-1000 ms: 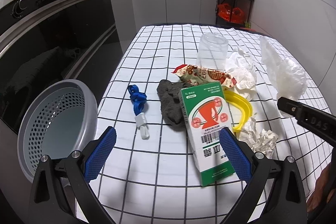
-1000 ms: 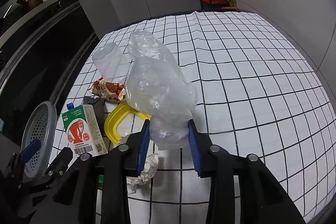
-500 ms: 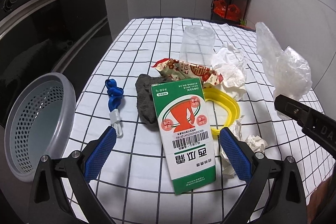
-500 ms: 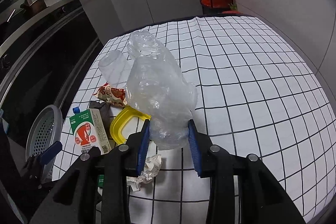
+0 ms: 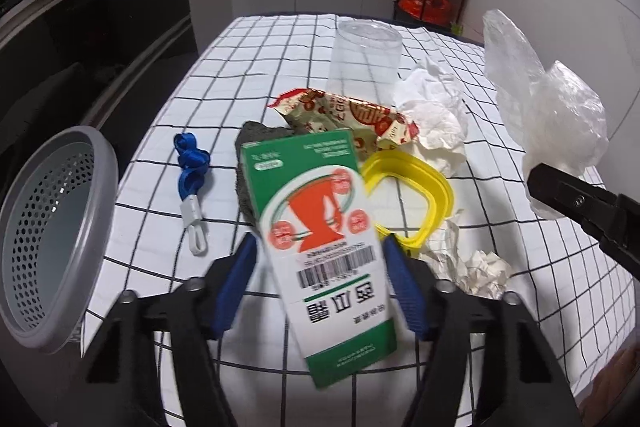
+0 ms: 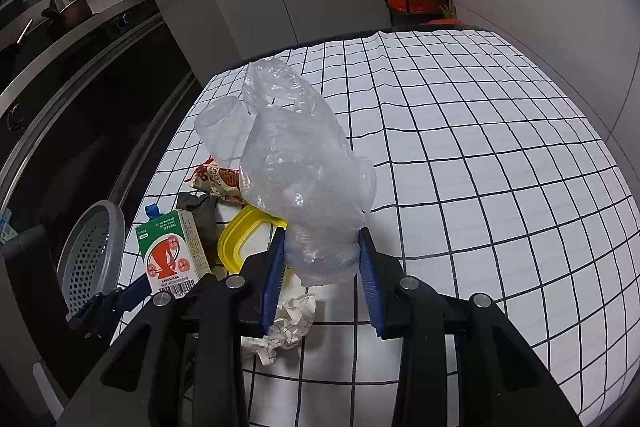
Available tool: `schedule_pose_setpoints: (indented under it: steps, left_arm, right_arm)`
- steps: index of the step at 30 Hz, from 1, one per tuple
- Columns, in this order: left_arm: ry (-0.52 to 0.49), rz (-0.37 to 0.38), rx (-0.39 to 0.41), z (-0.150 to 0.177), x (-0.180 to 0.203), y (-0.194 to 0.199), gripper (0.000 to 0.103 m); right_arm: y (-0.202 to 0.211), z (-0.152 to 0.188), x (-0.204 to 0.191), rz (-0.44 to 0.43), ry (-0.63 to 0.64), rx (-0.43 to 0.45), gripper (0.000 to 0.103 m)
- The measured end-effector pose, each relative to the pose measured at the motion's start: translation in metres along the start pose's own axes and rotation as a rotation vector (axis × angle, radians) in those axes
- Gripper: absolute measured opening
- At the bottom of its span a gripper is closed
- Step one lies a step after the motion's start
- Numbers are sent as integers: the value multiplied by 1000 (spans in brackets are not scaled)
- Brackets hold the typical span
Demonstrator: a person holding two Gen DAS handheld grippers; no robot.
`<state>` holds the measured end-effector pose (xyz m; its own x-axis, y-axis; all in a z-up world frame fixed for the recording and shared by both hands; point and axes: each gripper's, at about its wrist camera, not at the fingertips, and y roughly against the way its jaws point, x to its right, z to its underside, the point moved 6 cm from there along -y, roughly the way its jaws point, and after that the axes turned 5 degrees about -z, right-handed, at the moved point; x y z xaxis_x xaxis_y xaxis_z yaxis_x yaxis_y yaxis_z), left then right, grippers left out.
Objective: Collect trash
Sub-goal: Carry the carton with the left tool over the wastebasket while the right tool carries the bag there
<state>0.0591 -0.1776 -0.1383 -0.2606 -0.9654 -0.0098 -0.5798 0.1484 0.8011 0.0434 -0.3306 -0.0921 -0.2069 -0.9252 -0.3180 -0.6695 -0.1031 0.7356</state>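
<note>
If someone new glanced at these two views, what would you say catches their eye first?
Probably the green and white carton between the fingers of the left gripper, whose jaws are closing around it at the near edge of the checked tablecloth. Next comes the crumpled clear plastic bag pinched upright in the right gripper. A grey perforated basket waits off the table's left side.

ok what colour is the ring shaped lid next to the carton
Yellow. The ring-shaped lid shows best in the left wrist view, lying just right of the carton.
</note>
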Motion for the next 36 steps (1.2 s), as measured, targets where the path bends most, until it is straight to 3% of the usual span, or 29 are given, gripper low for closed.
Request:
schedule_pose_setpoints:
  steps: [11, 19, 28, 36]
  left_arm:
    - [-30, 15, 93, -9, -16, 38, 57]
    - [-22, -66, 186, -23, -65, 76, 57]
    - [62, -186, 235, -39, -149, 106, 57]
    - [135, -306, 222, -33, -235, 114, 57]
  right_arm:
    - [7, -3, -6, -1, 5, 25, 34]
    - [16, -8, -33, -42, 17, 54, 34]
    - [4, -10, -122, -172, 117, 36, 34]
    - [-13, -1, -226, -304, 253, -12, 34]
